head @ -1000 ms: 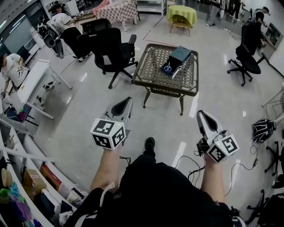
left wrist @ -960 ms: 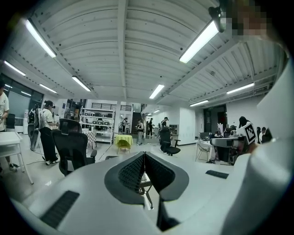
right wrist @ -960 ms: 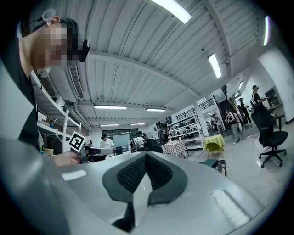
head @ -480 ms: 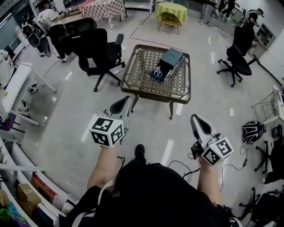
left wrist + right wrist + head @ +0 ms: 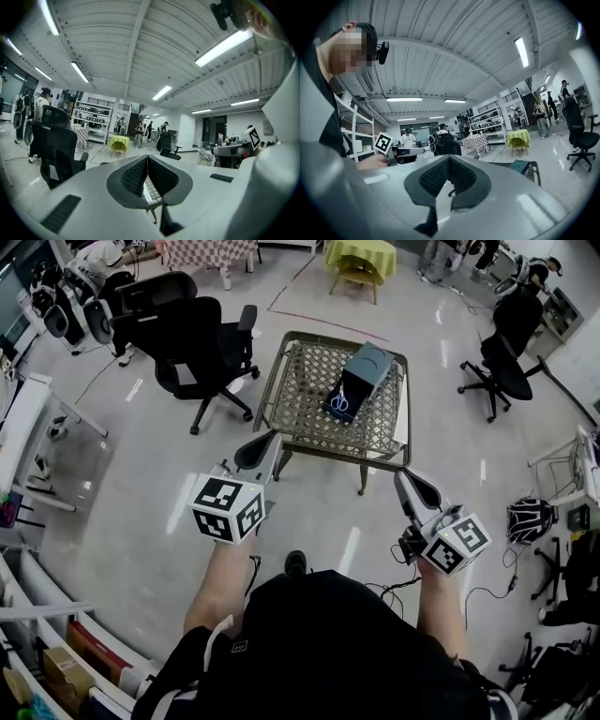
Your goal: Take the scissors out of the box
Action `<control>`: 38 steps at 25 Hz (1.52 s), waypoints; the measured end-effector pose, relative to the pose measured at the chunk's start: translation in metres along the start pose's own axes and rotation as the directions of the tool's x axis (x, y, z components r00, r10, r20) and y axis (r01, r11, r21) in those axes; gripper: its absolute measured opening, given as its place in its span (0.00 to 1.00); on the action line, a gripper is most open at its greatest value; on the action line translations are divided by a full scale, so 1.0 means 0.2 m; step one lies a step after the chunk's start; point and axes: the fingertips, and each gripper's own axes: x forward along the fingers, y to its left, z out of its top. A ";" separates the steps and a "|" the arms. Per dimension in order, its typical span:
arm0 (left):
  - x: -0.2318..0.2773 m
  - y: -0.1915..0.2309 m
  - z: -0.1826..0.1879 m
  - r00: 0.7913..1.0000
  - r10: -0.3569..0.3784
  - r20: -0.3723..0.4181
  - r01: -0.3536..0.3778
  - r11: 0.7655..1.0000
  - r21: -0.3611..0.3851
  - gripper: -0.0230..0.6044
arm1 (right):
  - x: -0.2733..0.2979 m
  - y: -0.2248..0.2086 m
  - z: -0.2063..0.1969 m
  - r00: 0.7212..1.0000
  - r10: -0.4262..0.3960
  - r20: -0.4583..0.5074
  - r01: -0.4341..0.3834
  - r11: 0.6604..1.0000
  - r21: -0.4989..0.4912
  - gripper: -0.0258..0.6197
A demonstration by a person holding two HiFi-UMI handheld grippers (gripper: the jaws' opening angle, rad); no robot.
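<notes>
Head view: a person stands on a glossy grey floor with a gripper in each hand, both held out toward a low table (image 5: pixel 265 390) with a woven lattice top.
Left gripper (image 5: pixel 268 441): its fingers are pressed together at the tips with nothing between them. It hangs in the air in front of the table's near left corner and touches nothing.
Right gripper (image 5: pixel 405 482): its fingers are closed on each other and it is empty. It is held off the table's near right corner, apart from it.
Scissors (image 5: pixel 339 401): they have blue handles and lie at the near, open end of the box, on its dark inner surface, well apart from both grippers.
Box (image 5: pixel 367 365): it is dark teal and rests on the lattice top toward the table's far right part.
Left gripper view: a strip of the lattice top and one table leg show through the slit below the meeting tips.
Right gripper view: the teal box and the table's edge show to the right, beyond the closed fingers.
Surroundings: a black office chair (image 5: pixel 202 338) stands left of the table, a second black chair (image 5: pixel 511 348) stands to its right, and a small table under a yellow-green cloth (image 5: pixel 361 254) stands beyond.
Floor: a cable (image 5: pixel 403 585) lies near the person's black shoe (image 5: pixel 294 563).
</notes>
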 end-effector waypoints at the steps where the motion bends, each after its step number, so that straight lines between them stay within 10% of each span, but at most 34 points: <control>1: 0.01 0.03 0.00 1.000 0.000 0.002 0.000 1.000 -0.004 0.05 | 0.05 0.00 0.00 1.000 0.002 -0.005 -0.002 1.000 0.001 0.06; 23: 0.23 0.58 0.00 0.992 0.111 -0.061 -0.113 0.993 -0.019 0.05 | 0.68 -0.32 -0.08 0.998 0.058 -0.038 -0.054 0.992 0.118 0.06; 38: 1.06 0.75 0.13 0.980 0.139 -0.142 -0.139 0.990 0.013 0.05 | 1.19 -1.05 -0.01 0.991 0.125 -0.056 -0.113 0.976 0.187 0.06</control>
